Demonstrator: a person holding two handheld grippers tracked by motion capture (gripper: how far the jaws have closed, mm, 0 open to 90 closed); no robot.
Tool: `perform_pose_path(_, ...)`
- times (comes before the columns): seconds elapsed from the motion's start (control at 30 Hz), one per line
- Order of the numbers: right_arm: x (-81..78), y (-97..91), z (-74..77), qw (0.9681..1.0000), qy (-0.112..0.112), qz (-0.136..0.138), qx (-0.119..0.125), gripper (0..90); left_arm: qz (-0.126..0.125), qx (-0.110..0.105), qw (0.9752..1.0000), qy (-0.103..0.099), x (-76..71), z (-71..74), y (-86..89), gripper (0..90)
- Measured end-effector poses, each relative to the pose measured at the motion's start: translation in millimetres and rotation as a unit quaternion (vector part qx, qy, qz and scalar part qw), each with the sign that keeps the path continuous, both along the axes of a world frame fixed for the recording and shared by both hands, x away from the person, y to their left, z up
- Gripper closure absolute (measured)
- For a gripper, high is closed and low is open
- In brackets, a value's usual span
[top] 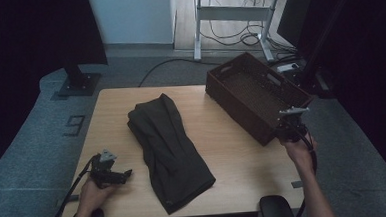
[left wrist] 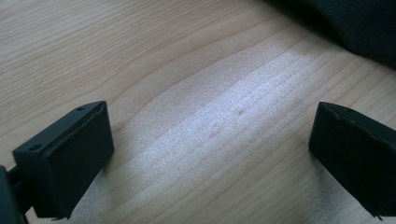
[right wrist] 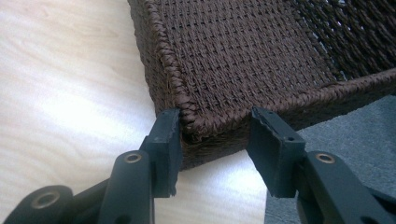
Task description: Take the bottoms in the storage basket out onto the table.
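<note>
the right gripper fingers clamp the near corner of the basket, its long axis running diagonally away leftward.

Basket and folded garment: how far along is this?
Done: the dark garment lies folded on the table. In hand: the right gripper straddles the near corner of the woven basket, one pad against it; grip unclear. The left gripper rests open over bare wood. Left: the basket is empty, so the garment probably still goes in.
</note>
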State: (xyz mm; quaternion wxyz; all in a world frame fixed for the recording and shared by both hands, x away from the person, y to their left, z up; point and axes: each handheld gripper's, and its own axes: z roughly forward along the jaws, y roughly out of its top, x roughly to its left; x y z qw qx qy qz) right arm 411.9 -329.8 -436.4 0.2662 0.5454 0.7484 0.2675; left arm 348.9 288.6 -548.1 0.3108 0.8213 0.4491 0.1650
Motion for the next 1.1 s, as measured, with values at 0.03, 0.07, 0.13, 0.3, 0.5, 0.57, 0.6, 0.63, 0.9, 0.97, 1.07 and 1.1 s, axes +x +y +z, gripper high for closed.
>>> perform_pose_path(0.03,3.0,-0.7,-0.2,1.0000,0.000,-0.002,0.002,54.3,0.000,0.000,1.0000,0.000,0.0,0.0,0.0,0.0)
perform_pose_path(0.07,5.9,-1.4,-0.4,1.0000,0.000,-0.004,0.004,54.3,0.000,0.000,1.0000,0.000,0.0,0.0,0.0,0.0)
perform_pose_path(0.13,11.4,-2.9,-0.7,1.0000,0.000,-0.007,0.005,54.4,0.000,0.000,1.0000,0.000,0.0,0.0,0.0,0.0)
perform_pose_path(0.3,24.2,-6.6,-2.0,0.9998,0.001,-0.018,-0.002,54.5,0.000,0.000,1.0000,0.000,0.0,0.0,0.0,0.0)
perform_pose_path(0.5,37.5,-12.9,-3.3,0.9994,0.001,-0.032,-0.014,54.8,0.000,0.000,1.0000,0.000,0.0,0.0,0.0,0.0)
perform_pose_path(0.57,41.1,-14.5,-3.6,0.9993,0.001,-0.034,-0.012,54.9,0.000,0.000,1.0000,0.000,0.0,0.0,0.0,0.0)
perform_pose_path(0.6,42.7,-14.5,-3.6,0.9993,0.001,-0.036,-0.013,54.9,0.000,0.000,1.0000,0.000,0.0,0.0,0.0,0.0)
perform_pose_path(0.63,44.5,-14.6,-3.7,0.9993,0.000,-0.036,-0.014,54.9,0.000,0.000,1.0000,0.000,0.0,0.0,0.0,0.0)
perform_pose_path(0.9,59.1,-9.9,-2.9,0.9991,0.002,-0.039,-0.017,55.0,0.000,0.000,1.0000,0.000,0.0,0.0,-0.1,0.0)
perform_pose_path(0.97,61.8,-10.1,-3.2,0.9991,0.001,-0.038,-0.018,55.0,0.000,0.000,1.0000,0.000,0.1,0.0,0.0,0.0)
perform_pose_path(1.07,63.3,-10.3,-3.5,0.9991,0.001,-0.039,-0.016,55.0,0.000,0.000,1.0000,0.000,0.1,0.0,0.0,0.0)
perform_pose_path(1.1,63.0,-10.7,-3.4,0.9992,0.002,-0.037,-0.014,55.0,0.000,0.000,1.0000,0.000,0.1,0.0,0.0,0.0)
